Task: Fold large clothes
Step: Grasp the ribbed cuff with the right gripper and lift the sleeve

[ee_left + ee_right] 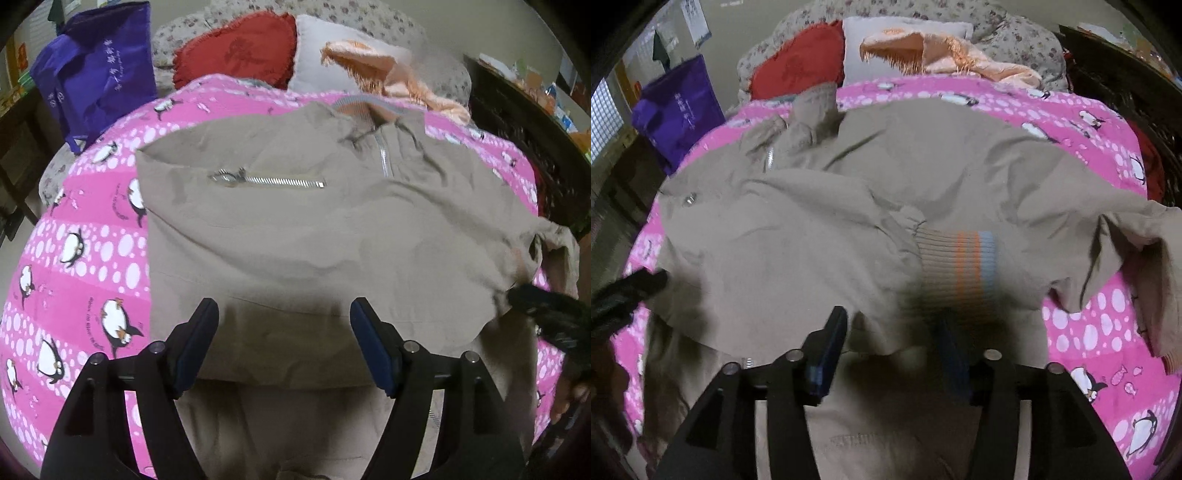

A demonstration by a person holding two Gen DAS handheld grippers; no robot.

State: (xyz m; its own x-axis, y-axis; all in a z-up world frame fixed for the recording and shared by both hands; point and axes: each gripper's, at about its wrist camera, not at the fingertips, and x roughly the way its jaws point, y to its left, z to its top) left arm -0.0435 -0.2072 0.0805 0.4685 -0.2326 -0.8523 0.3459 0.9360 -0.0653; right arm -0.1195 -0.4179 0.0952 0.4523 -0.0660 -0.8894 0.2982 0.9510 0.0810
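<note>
Left wrist view: lying spread across a pink penguin-print bedspread (92, 236), a beige jacket (314, 236), filling the centre, with its collar at 12 o'clock and a silver pocket zip (269, 181) toward 11 o'clock. Hovering at 6 o'clock just above the jacket's near hem, the left hand-held gripper (284, 343), released, jaws standing wide with nothing between them. Sitting beyond the bedspread, a purple bag (99, 74) at 10 o'clock, a red cushion (236, 51) at 12 o'clock and a peach cloth (388, 74) at 1 o'clock.

Right wrist view: showing the same jacket (775, 236) rumpled over the bedspread (1108, 332), one sleeve folded inward and ending in a ribbed cuff (956, 266) with orange and blue bands, just below centre. Hanging at 6 o'clock directly before that cuff, the right hand-held gripper (894, 339), released, pads apart and gripping nothing. Trailing toward 3 o'clock, the other sleeve (1137, 236).
</note>
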